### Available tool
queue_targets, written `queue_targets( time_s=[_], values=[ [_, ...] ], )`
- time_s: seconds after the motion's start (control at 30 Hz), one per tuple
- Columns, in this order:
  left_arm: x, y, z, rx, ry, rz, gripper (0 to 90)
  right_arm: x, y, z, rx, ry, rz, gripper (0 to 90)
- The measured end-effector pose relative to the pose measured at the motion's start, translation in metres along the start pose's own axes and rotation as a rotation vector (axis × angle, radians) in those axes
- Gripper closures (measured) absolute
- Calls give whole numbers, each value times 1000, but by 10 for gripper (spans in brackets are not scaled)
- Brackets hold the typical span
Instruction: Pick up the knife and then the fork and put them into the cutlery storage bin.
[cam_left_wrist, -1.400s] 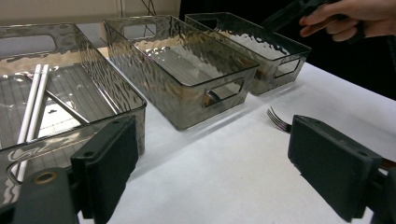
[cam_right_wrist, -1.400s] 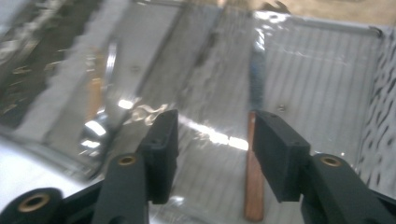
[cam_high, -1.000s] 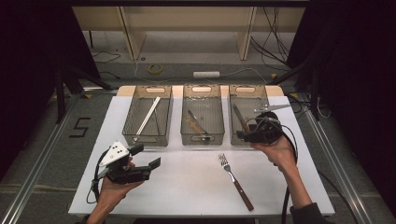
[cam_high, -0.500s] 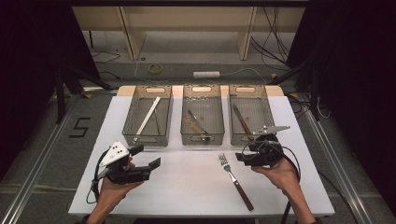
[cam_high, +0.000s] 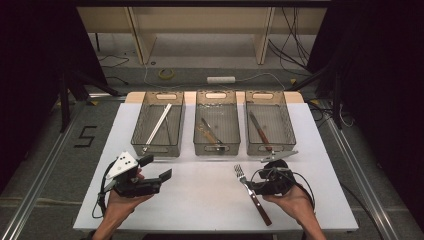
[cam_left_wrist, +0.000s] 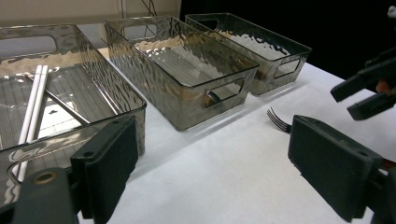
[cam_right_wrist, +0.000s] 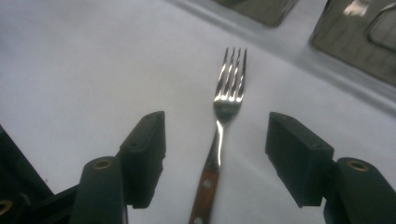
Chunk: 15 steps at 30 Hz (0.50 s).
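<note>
A fork (cam_high: 248, 188) with a wooden handle lies on the white table (cam_high: 200, 205), tines toward the bins. My right gripper (cam_high: 254, 184) hangs low over it. In the right gripper view the fork (cam_right_wrist: 223, 119) runs up between the two jaws of this gripper (cam_right_wrist: 219, 156). The jaws stand wide and have just been closing a little, with the fork's neck between them and untouched. My left gripper (cam_high: 159, 167) is held at the front left, open and empty (cam_left_wrist: 219, 172). The left gripper view shows the fork's tines (cam_left_wrist: 279, 120) and the right gripper (cam_left_wrist: 369, 91) farther off.
Three clear grey bins stand in a row behind. The left bin (cam_high: 162, 149) holds white chopsticks (cam_high: 158, 125), the middle bin (cam_high: 216, 149) a wooden-handled utensil (cam_high: 210, 132), the right bin (cam_high: 270, 148) a knife (cam_high: 260, 131). The table's front edge is near both hands.
My right gripper has come back from over the right bin toward the front and down, and now straddles the fork. The left gripper has stayed where it was.
</note>
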<state>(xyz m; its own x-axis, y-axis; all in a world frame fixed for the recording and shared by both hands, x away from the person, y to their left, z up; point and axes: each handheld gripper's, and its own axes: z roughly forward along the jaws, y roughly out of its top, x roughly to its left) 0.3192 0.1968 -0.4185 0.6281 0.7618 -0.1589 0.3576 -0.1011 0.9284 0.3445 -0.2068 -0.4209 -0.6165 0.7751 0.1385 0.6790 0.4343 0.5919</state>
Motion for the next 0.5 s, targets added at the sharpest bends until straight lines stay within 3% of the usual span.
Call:
queue_targets(
  time_s=[0.5],
  values=[
    [0,0,0,1,-1,0,156,7,-28,15,106,-21,6,512]
  ],
)
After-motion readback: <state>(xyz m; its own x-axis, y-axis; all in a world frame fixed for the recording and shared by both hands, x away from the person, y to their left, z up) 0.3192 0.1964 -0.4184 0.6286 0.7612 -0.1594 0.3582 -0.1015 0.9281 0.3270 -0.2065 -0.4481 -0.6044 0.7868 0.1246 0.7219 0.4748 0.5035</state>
